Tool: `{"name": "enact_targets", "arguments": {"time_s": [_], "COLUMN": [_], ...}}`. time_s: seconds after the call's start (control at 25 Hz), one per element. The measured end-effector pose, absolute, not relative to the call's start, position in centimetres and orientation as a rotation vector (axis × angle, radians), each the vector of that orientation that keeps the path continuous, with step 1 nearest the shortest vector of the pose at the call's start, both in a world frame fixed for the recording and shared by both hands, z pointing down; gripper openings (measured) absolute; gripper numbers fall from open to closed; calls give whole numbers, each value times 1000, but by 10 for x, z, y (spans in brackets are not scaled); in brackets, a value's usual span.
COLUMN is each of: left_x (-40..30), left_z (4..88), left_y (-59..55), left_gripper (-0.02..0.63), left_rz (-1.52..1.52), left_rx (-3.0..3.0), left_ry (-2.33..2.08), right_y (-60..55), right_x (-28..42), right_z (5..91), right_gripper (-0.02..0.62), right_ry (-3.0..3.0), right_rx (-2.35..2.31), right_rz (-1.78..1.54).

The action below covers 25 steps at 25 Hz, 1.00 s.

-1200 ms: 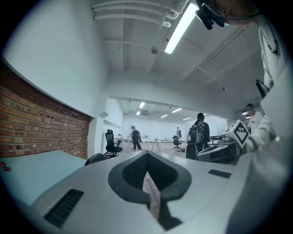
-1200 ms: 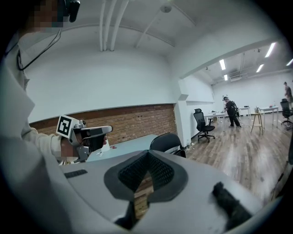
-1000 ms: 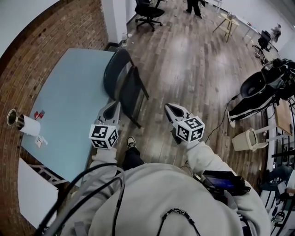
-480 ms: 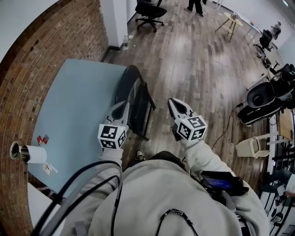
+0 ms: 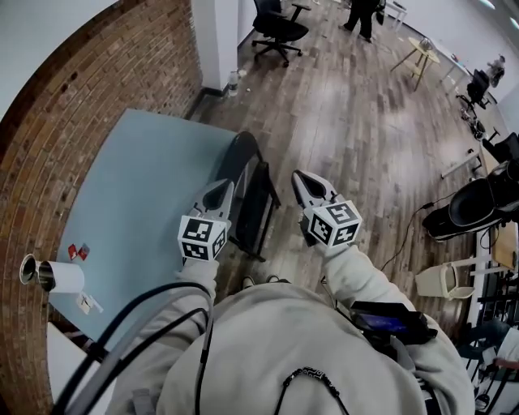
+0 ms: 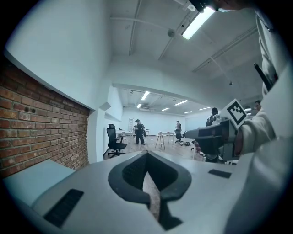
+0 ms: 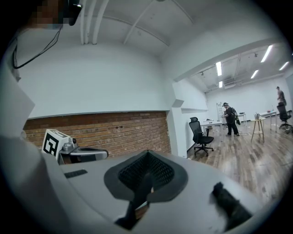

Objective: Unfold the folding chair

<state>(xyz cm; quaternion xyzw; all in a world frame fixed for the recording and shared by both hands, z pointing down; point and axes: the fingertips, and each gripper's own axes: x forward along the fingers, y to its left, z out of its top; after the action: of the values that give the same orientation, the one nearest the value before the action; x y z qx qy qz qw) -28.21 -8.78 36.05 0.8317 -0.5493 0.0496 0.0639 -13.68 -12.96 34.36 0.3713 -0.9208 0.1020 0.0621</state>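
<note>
In the head view, the black folding chair (image 5: 253,193) stands folded flat and leans against the edge of the light blue table (image 5: 138,194). My left gripper (image 5: 220,189) hovers over the chair's curved back, jaws shut with nothing between them. Just right of the chair, my right gripper (image 5: 302,179) hangs over the wood floor, also shut and empty. Neither touches the chair. In the left gripper view the shut jaws (image 6: 147,160) point across the room, with the right gripper (image 6: 208,135) alongside. The right gripper view shows its shut jaws (image 7: 145,176) and the left gripper (image 7: 84,154).
A brick wall (image 5: 97,73) runs behind the table. A paper roll (image 5: 55,276) and small red items (image 5: 78,252) lie on the table's near left. A black office chair (image 5: 280,26), a person (image 5: 361,12) and a wooden stool (image 5: 422,53) stand far off. A white bin (image 5: 440,271) stands at the right.
I have walked up to the chair: it and the table have slid closer under the grippers. Both grippers moved forward together and stayed shut.
</note>
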Motion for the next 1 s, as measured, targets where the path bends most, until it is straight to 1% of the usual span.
{"name": "enact_targets", "arguments": {"time_s": [0.16,0.28,0.52,0.76,1.0], "left_x": [-290,-294,-312,-311,-325], "left_z": [369,377,397,436,469], "left_y": [-104,-116,-147,-171,-200], "left_gripper": [3,5,5,3,5], "left_rz": [162,234,410,586,626], "left_rx": [2475,2442,2375,2304,2254], "left_ry": [-1662,-1636,-1578,-1492,-1436], "right_y": [-141,-151,-168,-186,-208], "right_x": [-145,-144,-147,-153,-168], "right_z": [347,361,402,445,498], "right_gripper": [6,6,6,6,6], "right_ry": [-2787,-2766,-2730,-2692,-2585], "right_rx": [1072,1059,1041,1014,1037], "right_rz": [298,327,463,581,699]}}
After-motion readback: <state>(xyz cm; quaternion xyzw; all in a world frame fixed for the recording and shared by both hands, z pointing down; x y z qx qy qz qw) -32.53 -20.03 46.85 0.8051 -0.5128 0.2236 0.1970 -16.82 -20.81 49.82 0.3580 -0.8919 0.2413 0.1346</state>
